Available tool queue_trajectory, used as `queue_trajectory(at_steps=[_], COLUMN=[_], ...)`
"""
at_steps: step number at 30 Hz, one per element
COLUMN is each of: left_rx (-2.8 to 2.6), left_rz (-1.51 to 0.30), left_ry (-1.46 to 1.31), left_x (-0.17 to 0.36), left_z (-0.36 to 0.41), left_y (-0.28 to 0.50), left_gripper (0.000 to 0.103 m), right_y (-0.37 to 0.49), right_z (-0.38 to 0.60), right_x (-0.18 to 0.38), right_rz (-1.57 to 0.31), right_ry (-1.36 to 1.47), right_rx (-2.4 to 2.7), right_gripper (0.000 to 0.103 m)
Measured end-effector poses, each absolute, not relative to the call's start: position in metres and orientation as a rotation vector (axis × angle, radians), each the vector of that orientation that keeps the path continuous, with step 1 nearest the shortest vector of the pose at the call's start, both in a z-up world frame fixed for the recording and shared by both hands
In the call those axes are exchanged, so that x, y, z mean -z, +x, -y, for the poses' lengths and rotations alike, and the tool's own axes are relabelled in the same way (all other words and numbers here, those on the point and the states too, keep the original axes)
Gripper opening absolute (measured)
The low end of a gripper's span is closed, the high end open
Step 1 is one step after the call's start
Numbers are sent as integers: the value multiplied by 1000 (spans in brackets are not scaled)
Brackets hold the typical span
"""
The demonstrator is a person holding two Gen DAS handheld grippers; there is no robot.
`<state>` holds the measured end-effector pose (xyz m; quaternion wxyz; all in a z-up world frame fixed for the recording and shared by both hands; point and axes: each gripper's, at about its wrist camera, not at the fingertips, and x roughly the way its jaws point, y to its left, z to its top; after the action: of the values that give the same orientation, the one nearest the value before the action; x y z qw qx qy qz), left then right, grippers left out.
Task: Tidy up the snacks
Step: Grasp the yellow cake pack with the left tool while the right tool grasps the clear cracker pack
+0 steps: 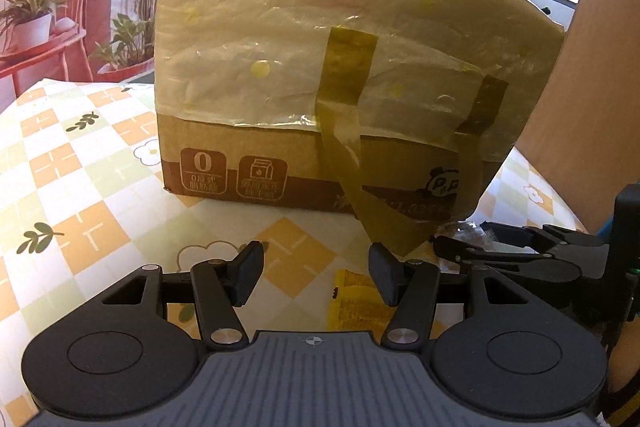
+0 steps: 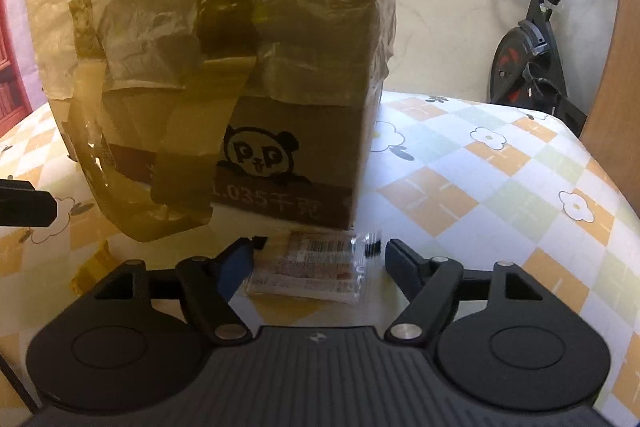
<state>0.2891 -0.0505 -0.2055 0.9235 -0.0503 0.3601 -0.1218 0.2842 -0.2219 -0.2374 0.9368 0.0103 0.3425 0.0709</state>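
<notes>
A big cardboard box (image 1: pixel 320 47) with a plastic liner folded over its rim and loose brown tape stands on the table, close ahead in both views (image 2: pixel 240 47). My left gripper (image 1: pixel 316 267) is open above the cloth with nothing between its fingers. A yellow snack packet (image 1: pixel 356 307) lies just below its right finger. My right gripper (image 2: pixel 320 255) is open low over the table. A clear-wrapped snack packet (image 2: pixel 312 267) lies flat between its fingers, at the box's front corner. The right finger stands clear of the packet. The right gripper (image 1: pixel 460 235) also shows at the right of the left wrist view.
The table carries a checked orange, green and white cloth (image 1: pixel 80 167) with flower prints. A wooden panel (image 1: pixel 592 87) rises at the right. An exercise bike (image 2: pixel 532 59) stands behind the table by the wall. Potted plants on a red stand (image 1: pixel 36 19) appear at the far left.
</notes>
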Motion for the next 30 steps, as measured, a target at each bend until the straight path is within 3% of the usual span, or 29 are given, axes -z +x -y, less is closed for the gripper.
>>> queue_trajectory(at_steps=[7, 30], left_rx=[263, 355], left_rz=[-759, -834], left_ry=[-118, -4], left_x=[209, 238], left_z=[53, 105], left_y=[285, 299], left_gripper=[60, 64], right_y=[272, 234], right_z=[222, 227], right_x=[233, 233], right_rz=[-701, -682], right_ry=[32, 56], right_rx=[-160, -161], right_gripper=[55, 52])
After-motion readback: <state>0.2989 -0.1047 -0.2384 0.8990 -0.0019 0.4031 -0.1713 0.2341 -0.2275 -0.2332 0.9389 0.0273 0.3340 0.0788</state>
